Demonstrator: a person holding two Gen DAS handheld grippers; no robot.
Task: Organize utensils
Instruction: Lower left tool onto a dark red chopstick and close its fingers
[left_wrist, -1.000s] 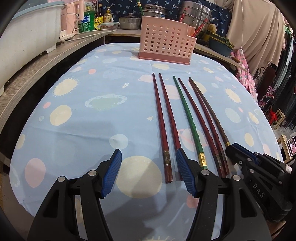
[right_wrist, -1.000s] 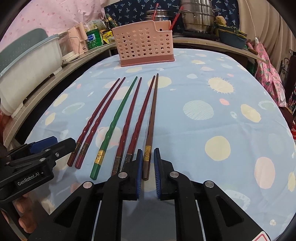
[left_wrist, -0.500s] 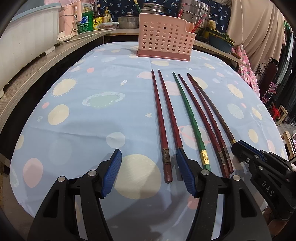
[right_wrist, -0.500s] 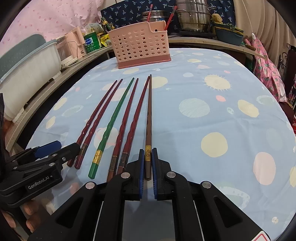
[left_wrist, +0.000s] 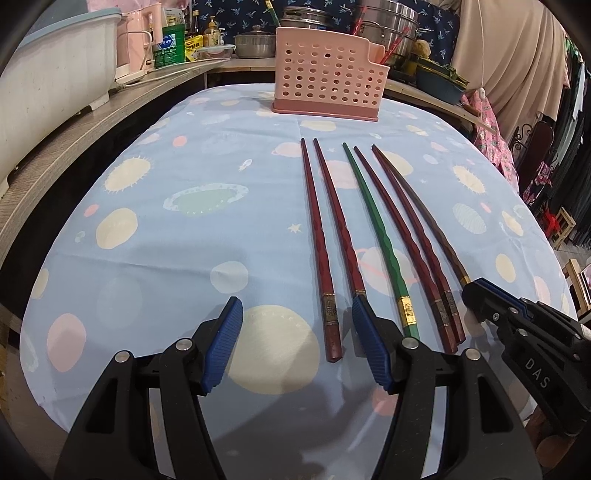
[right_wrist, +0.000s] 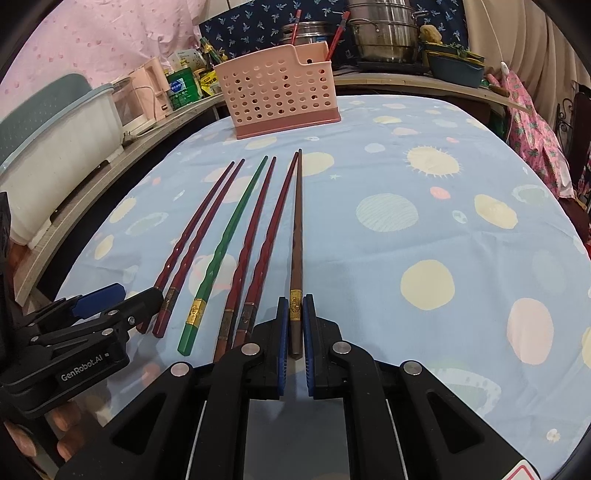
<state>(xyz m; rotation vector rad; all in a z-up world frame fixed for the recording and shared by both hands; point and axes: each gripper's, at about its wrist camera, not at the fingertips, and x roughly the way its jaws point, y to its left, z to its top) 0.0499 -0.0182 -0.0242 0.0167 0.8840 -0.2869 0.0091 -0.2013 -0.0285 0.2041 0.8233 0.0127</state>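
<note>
Several long chopsticks lie side by side on the blue planet-print tablecloth (right_wrist: 443, 177): two dark red on the left, a green one (right_wrist: 229, 240), two more red, and a brown one (right_wrist: 297, 229) on the right. My right gripper (right_wrist: 295, 306) is shut on the brown chopstick's thick end; its thin tip lies by the neighbouring red tip. My left gripper (left_wrist: 295, 314) stands open over the near end of the leftmost red chopstick (left_wrist: 321, 258), not pressing it. From that side, the right gripper (left_wrist: 476, 291) shows at the row's right end. A pink perforated holder (right_wrist: 280, 96) stands at the table's far side.
A wooden counter (left_wrist: 74, 140) curves behind the table with a pale tub (left_wrist: 48, 77), bottles and steel pots (right_wrist: 384, 33). Two red chopsticks stand in the pink holder (left_wrist: 325, 85). The left gripper (right_wrist: 129, 295) shows low left, a person's fingers (right_wrist: 22, 443) under it.
The right jaws have closed fully onto the brown chopstick, which now runs straight between the pads with its end deeper in. The left gripper has kept its place and opening.
</note>
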